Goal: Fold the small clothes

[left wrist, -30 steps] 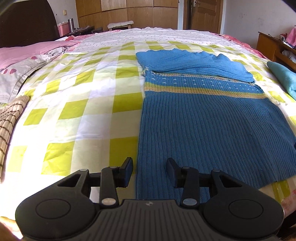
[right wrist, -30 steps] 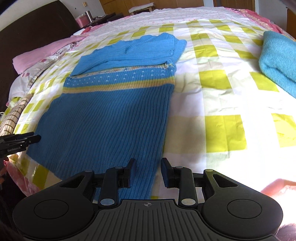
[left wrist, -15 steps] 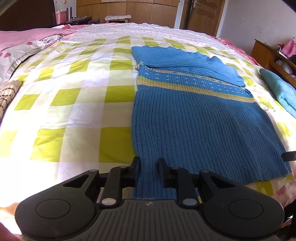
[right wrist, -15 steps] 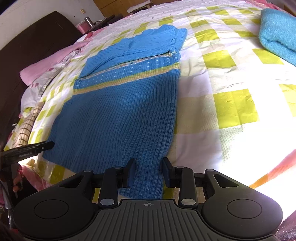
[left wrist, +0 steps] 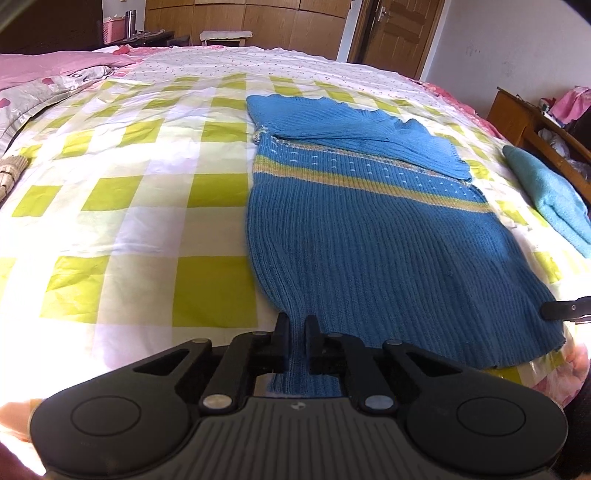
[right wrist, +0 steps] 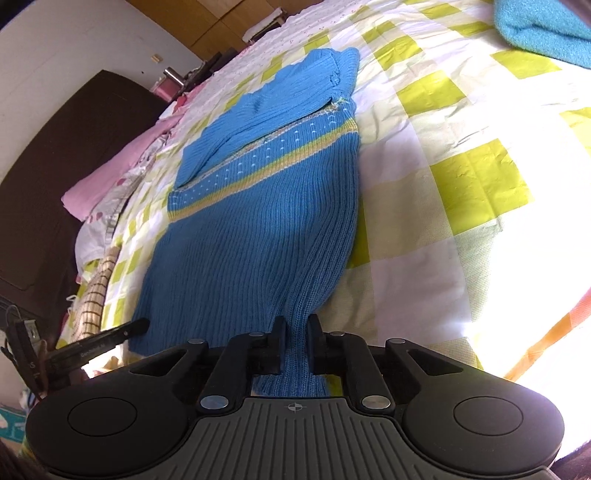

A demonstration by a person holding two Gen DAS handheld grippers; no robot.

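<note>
A blue ribbed knit sweater (left wrist: 369, 236) with a yellow stripe lies flat on the checked bedspread, sleeves folded across its top; it also shows in the right wrist view (right wrist: 258, 221). My left gripper (left wrist: 295, 328) is shut on the sweater's near left hem corner. My right gripper (right wrist: 295, 328) is shut on the near right hem corner. The cloth bunches into a ridge between each pair of fingers. The right gripper's tip (left wrist: 565, 308) shows at the left view's right edge, and the left gripper's finger (right wrist: 107, 341) shows at the right view's left edge.
The bed (left wrist: 129, 206) has a yellow-and-white checked cover. A folded teal towel (left wrist: 546, 192) lies at the right, also in the right wrist view (right wrist: 543, 26). Pink pillows (left wrist: 48, 74) lie at the left. A wooden shelf (left wrist: 535, 122) stands beside the bed.
Both grippers moved down to the sweater's near hem and closed on its corners. The right wrist view has tilted and the hem now bunches between the fingers.
</note>
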